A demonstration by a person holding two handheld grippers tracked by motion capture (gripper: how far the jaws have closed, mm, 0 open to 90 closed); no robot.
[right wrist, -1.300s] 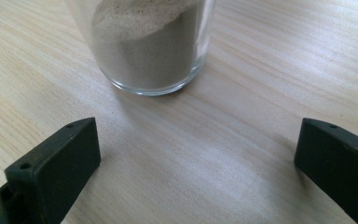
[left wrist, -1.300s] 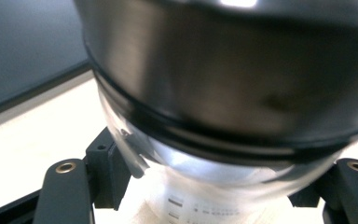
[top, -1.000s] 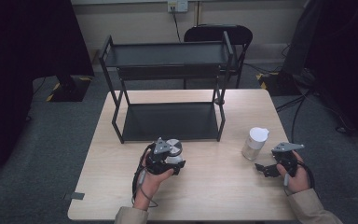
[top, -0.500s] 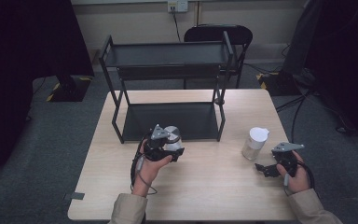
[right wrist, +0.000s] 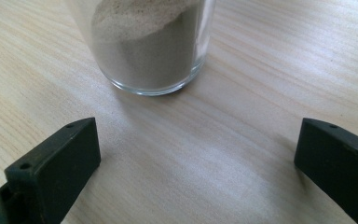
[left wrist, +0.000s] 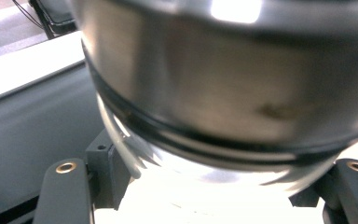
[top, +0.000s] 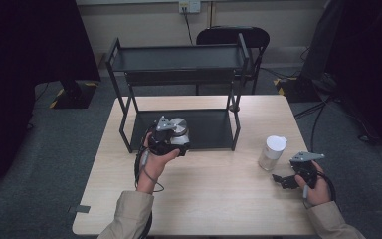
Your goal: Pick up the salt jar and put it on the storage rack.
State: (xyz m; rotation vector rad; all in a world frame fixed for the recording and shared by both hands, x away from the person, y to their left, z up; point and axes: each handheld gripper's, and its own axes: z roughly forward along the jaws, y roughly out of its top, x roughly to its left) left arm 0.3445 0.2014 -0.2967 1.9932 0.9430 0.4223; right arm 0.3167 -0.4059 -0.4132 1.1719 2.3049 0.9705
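Note:
A glass jar with a silvery metal lid (top: 178, 130) hangs above the table in front of the black rack's lower shelf (top: 206, 130). My left gripper (top: 180, 144) is shut on it. In the left gripper view the jar (left wrist: 223, 84) looms close, its glass body clamped between the two black jaws of my left gripper (left wrist: 205, 191). At the right, a glass jar of pale powder with a white lid (top: 272, 152) stands on the table. My right gripper (top: 281, 180) rests just in front of it, open. The right gripper view shows the powder jar (right wrist: 149, 51) beyond my right gripper (right wrist: 198, 158).
A black two-tier metal rack (top: 179, 59) stands at the back of the wooden table (top: 219, 209). A dark chair (top: 234, 36) sits behind the table. Cables trail on the floor at the right.
My left hand has lifted the metal-lidded jar off the table and carried it toward the rack's lower shelf. The right gripper and the powder jar have stayed where they were.

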